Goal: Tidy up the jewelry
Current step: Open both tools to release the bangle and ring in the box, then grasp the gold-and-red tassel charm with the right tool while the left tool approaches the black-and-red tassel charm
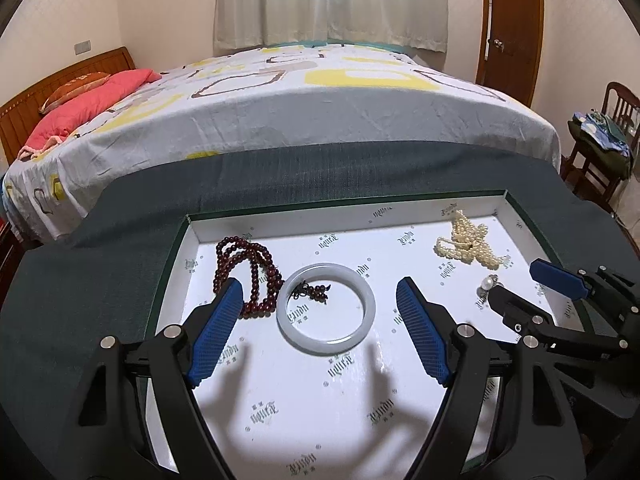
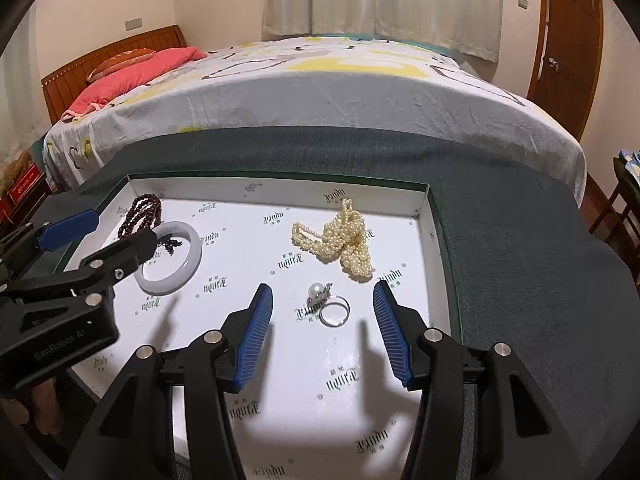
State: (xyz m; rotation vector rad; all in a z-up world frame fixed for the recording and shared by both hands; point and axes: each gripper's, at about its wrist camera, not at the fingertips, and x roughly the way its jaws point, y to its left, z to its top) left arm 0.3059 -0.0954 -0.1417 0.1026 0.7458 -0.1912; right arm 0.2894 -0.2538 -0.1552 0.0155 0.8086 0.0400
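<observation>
1. Jewelry all sits inside the shallow white-lined tray [image 1: 192,240] with dark green rim, resting on a grey-green cloth [image 1: 100,260] at the foot of the bed [image 1: 320,120].
2. White bangle [image 1: 326,307] lies flat near the tray's middle-left; a small dark beaded tassel [image 1: 312,292] lies inside its ring.
3. Dark red bead strand [image 1: 248,272] is heaped just left of the bangle, touching or nearly so – I cannot tell which.
4. Pearl necklace [image 2: 336,240] is bunched toward the far right of the tray, well apart from the bangle.
5. Pearl ring [image 2: 330,304] lies on the liner just in front of the necklace.
6. My left gripper [image 1: 320,328] stands wide, blue pads either side of the bangle, not pressing it.
7. My right gripper [image 2: 323,328] is partly spread – the ring lies ahead, between its fingers, untouched.
8. Neither gripper holds anything.
9. Beyond: curtain [image 1: 332,0], wooden door [image 1: 512,28], chair [image 1: 608,140] at right.
</observation>
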